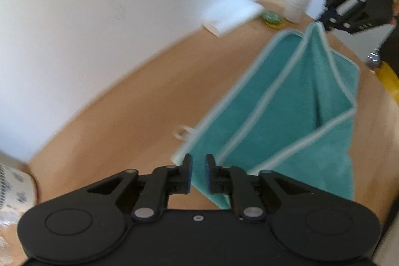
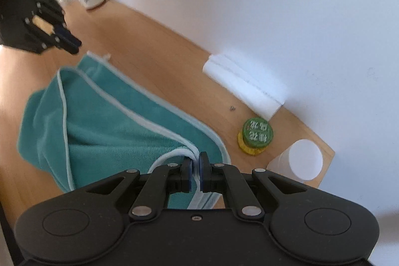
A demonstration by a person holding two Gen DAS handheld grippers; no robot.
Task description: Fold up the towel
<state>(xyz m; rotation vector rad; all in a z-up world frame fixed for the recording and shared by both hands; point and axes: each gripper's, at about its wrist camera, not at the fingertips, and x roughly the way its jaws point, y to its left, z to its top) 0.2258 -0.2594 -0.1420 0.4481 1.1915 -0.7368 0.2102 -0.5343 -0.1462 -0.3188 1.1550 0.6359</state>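
Towel: the teal towel (image 2: 119, 126) with pale piping lies on the wooden table (image 1: 119, 116), doubled over itself, one corner lifted off the surface. It stretches between the two grippers, ahead of each and angling toward the other.

Right gripper: the right gripper (image 2: 195, 172) is pinched tight on the towel's piped edge, several layers of hem bunched between its blue pads. In the left wrist view the cloth rises to a peak at its tips (image 1: 321, 19), so this hand is carrying the raised corner. I judge it holds on so the fold lands square.

Left gripper: the left gripper (image 1: 198, 172) has its fingers parted with a clear gap. The near corner of the towel lies under and between them, but the pads do not press on it. It looks as though this corner has been laid where it belongs.

Fold so far: piped edges run nearly parallel across the cloth, which suggests one fold is well along. The right-hand end is not yet flat.

Beyond the right gripper: a green-lidded jar (image 2: 256, 133) and a white cup (image 2: 305, 158) stand ahead and to its right, close to the towel's far edge; a white block (image 2: 244, 89) rests against the wall.

Beside the left gripper: a patterned container (image 1: 15, 188) sits to its left, well clear of the cloth.

Risk: lowering the held corner carelessly could nudge the jar.
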